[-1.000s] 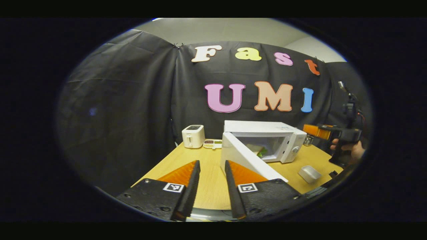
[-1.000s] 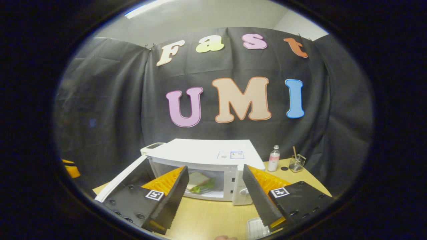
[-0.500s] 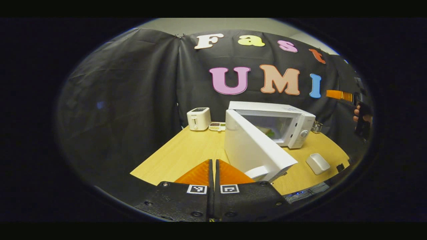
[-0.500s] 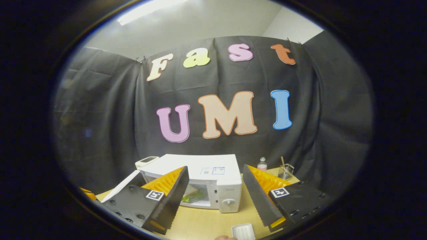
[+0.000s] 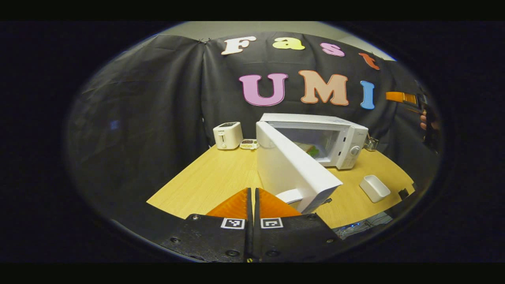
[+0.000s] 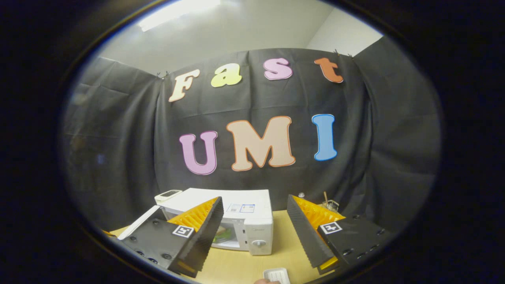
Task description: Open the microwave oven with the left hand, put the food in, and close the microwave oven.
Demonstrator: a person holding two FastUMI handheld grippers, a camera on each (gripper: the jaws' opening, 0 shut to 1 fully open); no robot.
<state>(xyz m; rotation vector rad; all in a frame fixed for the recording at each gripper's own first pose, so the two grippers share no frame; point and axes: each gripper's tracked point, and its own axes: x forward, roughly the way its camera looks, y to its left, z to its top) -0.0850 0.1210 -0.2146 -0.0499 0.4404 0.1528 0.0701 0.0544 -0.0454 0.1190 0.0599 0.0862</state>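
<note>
On the wooden table [image 5: 205, 181], the open microwave door [image 5: 294, 171] stands just beyond the closed, empty left gripper [image 5: 252, 197].

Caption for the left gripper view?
Shut hand-held gripper faces the open microwave door, sandwich inside.

Left of door: bare desk [image 5: 205, 181] is left free up to the toaster [image 5: 227, 135].
Door [image 5: 292, 167]: swung outward, the microwave [image 5: 347, 138] opening is partly screened.
Right front: a white tray [image 5: 375, 187] is set.

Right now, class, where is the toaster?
In the left gripper view, the toaster stands at the table's far edge, left of the open microwave.
</note>
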